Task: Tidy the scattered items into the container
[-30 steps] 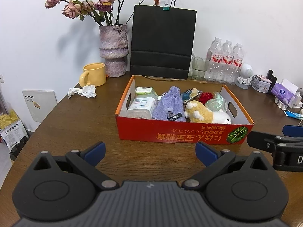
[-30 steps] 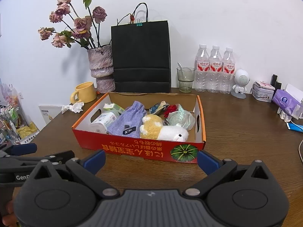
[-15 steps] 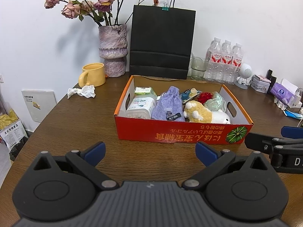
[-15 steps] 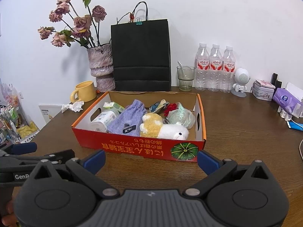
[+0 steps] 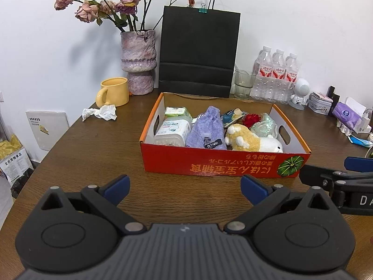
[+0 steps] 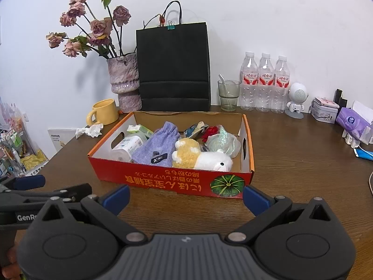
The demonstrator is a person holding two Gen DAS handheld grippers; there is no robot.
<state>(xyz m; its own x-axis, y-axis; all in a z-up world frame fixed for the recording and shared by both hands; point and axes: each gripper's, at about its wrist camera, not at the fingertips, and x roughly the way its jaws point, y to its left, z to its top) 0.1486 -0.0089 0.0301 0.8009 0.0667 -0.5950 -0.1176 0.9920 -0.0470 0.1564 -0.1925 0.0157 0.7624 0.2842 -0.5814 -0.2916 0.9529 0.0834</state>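
A red cardboard box (image 5: 221,163) (image 6: 167,182) stands on the wooden table. It holds a white wipes tub (image 5: 172,128), a purple pouch (image 5: 207,130), a plush toy (image 5: 251,140), a red flower (image 5: 250,119) and a clear bag (image 5: 264,126). My left gripper (image 5: 184,187) is open and empty, held in front of the box's near wall. My right gripper (image 6: 185,194) is open and empty, also just before the near wall. The right gripper shows at the right edge of the left wrist view (image 5: 338,177).
A crumpled tissue (image 5: 100,113) lies left of the box near a yellow mug (image 5: 113,92). A vase of dried roses (image 5: 137,63), a black paper bag (image 5: 198,51), a glass (image 5: 243,84) and water bottles (image 5: 276,77) line the wall. Tissue packs and small tins (image 5: 345,112) sit right.
Both grippers have drifted very slightly back from the box. Nothing was taken hold of or let go.
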